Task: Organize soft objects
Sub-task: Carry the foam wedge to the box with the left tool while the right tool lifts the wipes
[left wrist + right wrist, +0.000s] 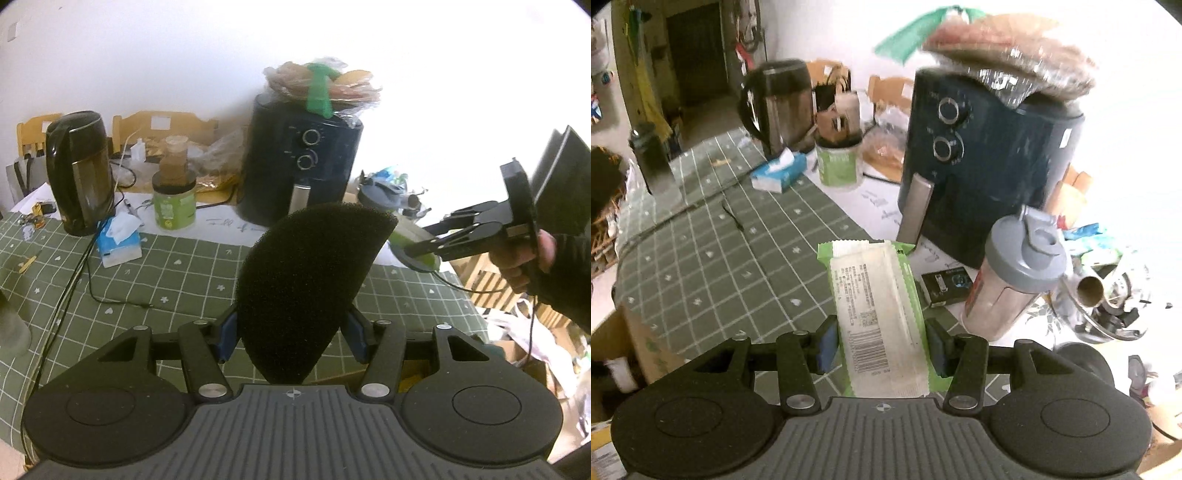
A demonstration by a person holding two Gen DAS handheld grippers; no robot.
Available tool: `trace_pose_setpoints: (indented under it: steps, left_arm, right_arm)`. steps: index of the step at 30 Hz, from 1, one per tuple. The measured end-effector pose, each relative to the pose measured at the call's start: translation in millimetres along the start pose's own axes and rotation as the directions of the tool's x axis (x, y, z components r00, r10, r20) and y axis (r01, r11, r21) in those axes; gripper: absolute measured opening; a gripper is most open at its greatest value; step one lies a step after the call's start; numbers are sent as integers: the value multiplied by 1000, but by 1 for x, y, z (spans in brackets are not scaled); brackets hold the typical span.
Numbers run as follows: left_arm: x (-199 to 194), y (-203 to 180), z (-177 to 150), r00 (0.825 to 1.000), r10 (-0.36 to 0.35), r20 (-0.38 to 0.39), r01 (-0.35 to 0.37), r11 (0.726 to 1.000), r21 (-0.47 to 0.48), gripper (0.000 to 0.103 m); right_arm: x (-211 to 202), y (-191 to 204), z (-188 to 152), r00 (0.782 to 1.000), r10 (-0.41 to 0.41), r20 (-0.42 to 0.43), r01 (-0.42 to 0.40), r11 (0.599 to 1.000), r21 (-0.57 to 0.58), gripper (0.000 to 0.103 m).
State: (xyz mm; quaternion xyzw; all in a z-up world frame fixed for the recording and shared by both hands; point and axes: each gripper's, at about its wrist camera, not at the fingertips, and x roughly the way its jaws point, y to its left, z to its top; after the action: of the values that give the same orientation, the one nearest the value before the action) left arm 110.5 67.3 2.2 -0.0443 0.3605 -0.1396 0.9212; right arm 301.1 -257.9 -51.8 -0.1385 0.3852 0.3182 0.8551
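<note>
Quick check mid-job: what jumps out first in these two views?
The black foam wedge clamped in the left gripper fills the middle of its view. The right gripper grips a green-and-white packet above the checked tablecloth. Behind both stands a dark air fryer topped with a wrapped stack.

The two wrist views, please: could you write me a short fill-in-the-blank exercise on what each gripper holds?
1. The left gripper is shut on a black ____ sponge.
2. The right gripper is shut on a green-and-white ____ packet.
3. The dark blue air fryer has ____ round dials.

Missing words: foam; plastic; two
</note>
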Motion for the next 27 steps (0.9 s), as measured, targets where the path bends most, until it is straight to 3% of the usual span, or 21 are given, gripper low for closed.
trace_pose_setpoints:
  steps: [6, 13, 21, 27]
  left_arm:
    - [-5, -18, 2, 1000, -10, -22, 10, 1000, 27, 56]
    - [-3, -32, -5, 993, -14, -113, 15, 1000, 3, 56]
    - [2, -43, -20, 974, -25, -226, 11, 998, -62, 56]
    - [12, -42, -35, 944, -91, -318, 22, 976, -215, 61]
  right_arm:
    - [-44, 14, -11, 997, 21, 70, -23, 1000, 15, 52]
    - [-77, 26, -31, 993, 31, 112, -38, 998, 56, 52]
    - [-104, 41, -51, 987, 56, 149, -72, 992, 107, 52]
    - [-119, 52, -67, 981, 76, 178, -106, 980, 168, 52]
